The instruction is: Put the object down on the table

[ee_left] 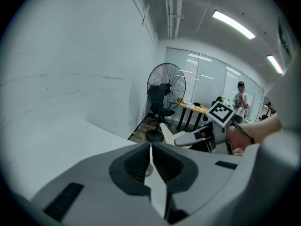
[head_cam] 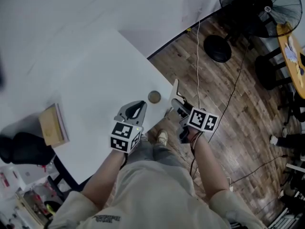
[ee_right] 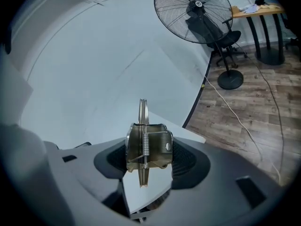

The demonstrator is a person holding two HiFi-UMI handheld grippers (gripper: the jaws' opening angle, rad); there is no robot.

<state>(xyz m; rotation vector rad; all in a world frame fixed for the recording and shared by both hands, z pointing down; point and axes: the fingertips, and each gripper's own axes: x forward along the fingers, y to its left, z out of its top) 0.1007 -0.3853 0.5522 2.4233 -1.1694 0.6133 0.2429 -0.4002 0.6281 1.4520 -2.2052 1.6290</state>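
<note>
In the right gripper view, a small metal clip (ee_right: pixel 148 147) with a coil spring and a thin blade seen edge-on sits between the pads of my right gripper (ee_right: pixel 148 163), which is shut on it above the white table's (ee_right: pixel 94 79) corner. From the head view, my right gripper (head_cam: pixel 174 99) hangs at the table's (head_cam: pixel 95 80) near right edge; the clip is not visible there. My left gripper (head_cam: pixel 137 112) is over the table beside it, and its jaws (ee_left: pixel 150 160) are shut with nothing between them. A small round brown disc (head_cam: pixel 154 97) lies on the table between the two grippers.
A tan wooden box (head_cam: pixel 52 125) and a black object (head_cam: pixel 24 149) sit at the table's left end. Right of the table is wooden floor with a white cable (head_cam: pixel 198 56), a black standing fan (head_cam: pixel 267 4), its round base (head_cam: pixel 217 48) and a yellow desk (head_cam: pixel 293 56).
</note>
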